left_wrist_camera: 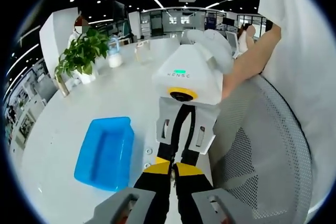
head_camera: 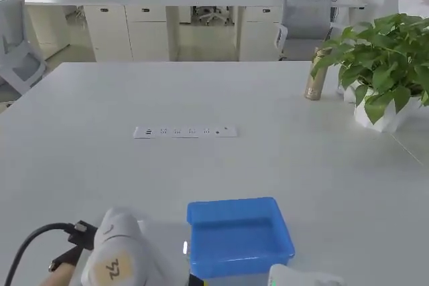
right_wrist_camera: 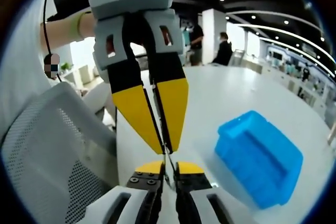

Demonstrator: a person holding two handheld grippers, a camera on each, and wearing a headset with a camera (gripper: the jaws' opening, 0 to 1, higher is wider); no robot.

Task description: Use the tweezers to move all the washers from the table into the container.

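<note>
At the near edge of the broad white table [head_camera: 201,92], your two grippers meet tip to tip, just in front of the open blue plastic container [head_camera: 238,232]. Your left gripper [left_wrist_camera: 172,167] has its yellow-tipped jaws pinched almost together on thin dark tweezers [right_wrist_camera: 167,160]. These run straight into the narrow gap of your right gripper [right_wrist_camera: 170,167]. You cannot tell from here whether the right jaws press on them or merely flank them.

Two small pale ring-shaped washers [left_wrist_camera: 148,151] lie on the tabletop just beside the container wall nearest the grippers, between that wall and the jaw tips.

Behind the grippers the table ends, and a grey mesh chair [left_wrist_camera: 252,145] sits right past that edge, so room is tight on your side. Beyond the container the surface lies open up to a white flush socket strip [head_camera: 186,132]. A leafy green plant in a white pot [head_camera: 382,65] and a gold-coloured bottle [head_camera: 315,75] stand well apart at the far right, near a seam in the tabletop.
</note>
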